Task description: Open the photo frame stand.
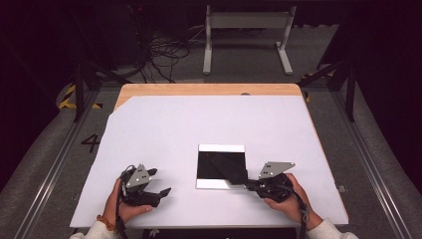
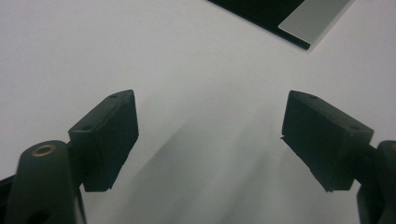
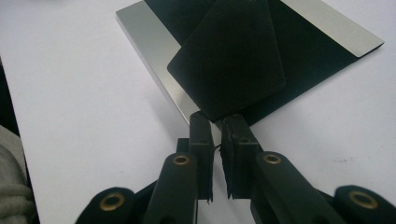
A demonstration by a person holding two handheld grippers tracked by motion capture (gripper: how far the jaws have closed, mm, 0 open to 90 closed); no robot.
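Observation:
A flat black square plate (image 1: 214, 172) with silver strips along its far and near edges lies on the white sheet (image 1: 199, 124), right of centre. My right gripper (image 1: 247, 185) is at the plate's near right corner, shut on one corner of a thin black card (image 1: 234, 170). The card tilts over the plate. In the right gripper view the card (image 3: 229, 60) fans out from the nearly closed jaws of the right gripper (image 3: 217, 128), above the plate (image 3: 317, 51). My left gripper (image 1: 160, 181) rests at the near left, open and empty. In its own view the left gripper (image 2: 210, 135) faces bare sheet, with the plate's corner (image 2: 299, 18) beyond.
The white sheet covers a wooden table whose far edge (image 1: 209, 89) shows. Beyond it on the floor are tangled cables (image 1: 164, 55) and a white stand frame (image 1: 246, 35). Metal rails run along both sides of the table.

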